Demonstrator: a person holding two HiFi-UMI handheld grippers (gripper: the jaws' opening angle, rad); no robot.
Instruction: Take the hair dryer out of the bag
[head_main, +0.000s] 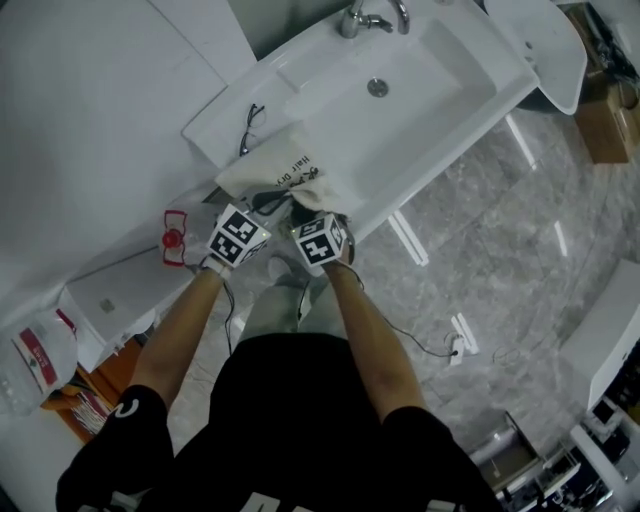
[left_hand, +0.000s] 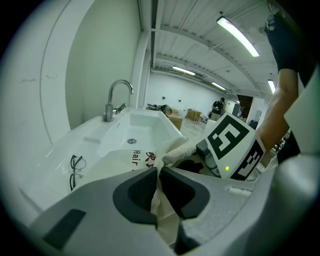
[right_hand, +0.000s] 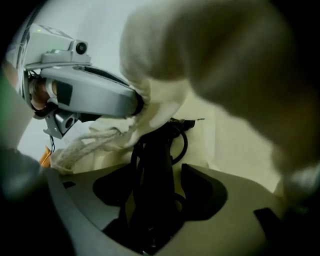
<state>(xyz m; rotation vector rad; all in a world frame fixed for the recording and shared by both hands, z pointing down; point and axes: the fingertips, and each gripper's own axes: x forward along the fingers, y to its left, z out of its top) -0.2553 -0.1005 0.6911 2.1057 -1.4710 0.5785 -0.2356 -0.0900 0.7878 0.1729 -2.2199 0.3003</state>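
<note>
Head view: nearest the lens is the person's black shirt (head_main: 300, 420), with both forearms reaching forward to the sink (head_main: 450, 75) rim. There are 2 grippers side by side, each with a marker cube: left gripper (head_main: 262, 207) and right gripper (head_main: 300, 212), both at the mouth of 1 cream cloth bag (head_main: 275, 165). The bag lies on the sink's near rim, with its print side up. Something dark shows in the bag mouth. The basin holds nothing but 1 drain (head_main: 377, 87). 1 faucet (head_main: 372, 15) stands at the far end. 1 pair of glasses (head_main: 249, 128) lies on the rim just beyond the bag, not touching it. A red-and-white item (head_main: 174, 239) sits on the counter to the left; I can't tell what it is.

Left gripper view: the jaws are pinched together on a fold of the bag's cloth at the opening. The right gripper's cube is just to the right, and its nose is in the bag mouth. The glasses are left of the bag and the basin is beyond.

Right gripper view: the camera looks into the bag. 1 black hair dryer (right_hand: 155, 165) is still inside, standing between the jaws, with a cord loop (right_hand: 182, 142) behind it. The jaws are spread wide and not clamped; there is a gap at the right pad. The left gripper's tip holds the bag edge at upper left, and 1 drawstring (right_hand: 80, 145) trails below it.
</note>
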